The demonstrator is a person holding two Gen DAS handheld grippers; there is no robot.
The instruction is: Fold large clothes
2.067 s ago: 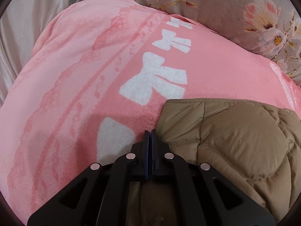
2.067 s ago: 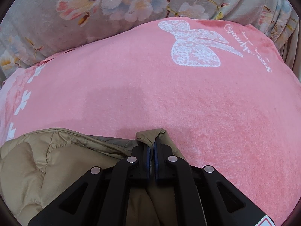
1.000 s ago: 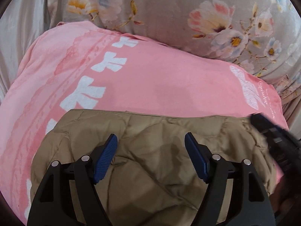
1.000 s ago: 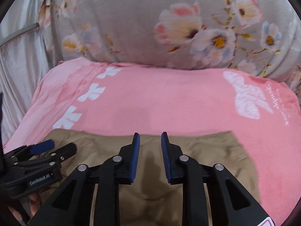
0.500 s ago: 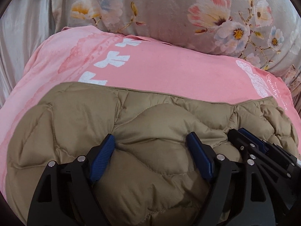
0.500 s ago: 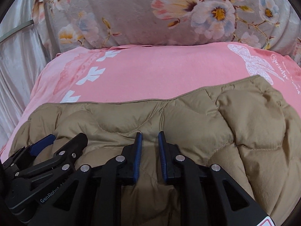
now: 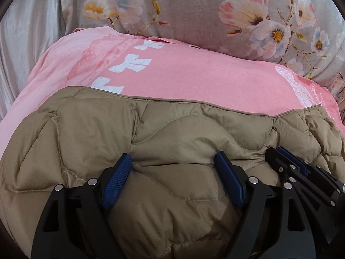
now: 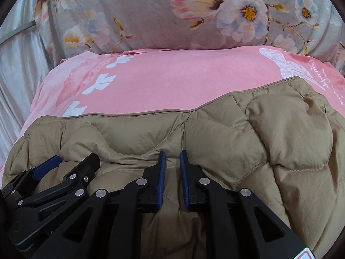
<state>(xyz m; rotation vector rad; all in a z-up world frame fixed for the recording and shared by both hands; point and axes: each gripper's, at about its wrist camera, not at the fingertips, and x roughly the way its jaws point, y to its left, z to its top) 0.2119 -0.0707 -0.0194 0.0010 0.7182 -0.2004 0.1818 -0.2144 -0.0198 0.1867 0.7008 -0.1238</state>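
A tan quilted puffer jacket lies folded on a pink blanket; it also shows in the right wrist view. My left gripper is wide open, its blue pads pressed down into the jacket's puffy top. My right gripper is open by a narrow gap and rests on the jacket's middle, holding nothing. Each gripper shows in the other's view: the right one at the right edge, the left one at the lower left.
The pink blanket has white bow prints and a white butterfly print. A grey floral pillow lies behind it. Pale satin sheet runs along the left side.
Both grippers were shut on the jacket's corners, then let go. They dropped onto the folded jacket and now press on its top, side by side.
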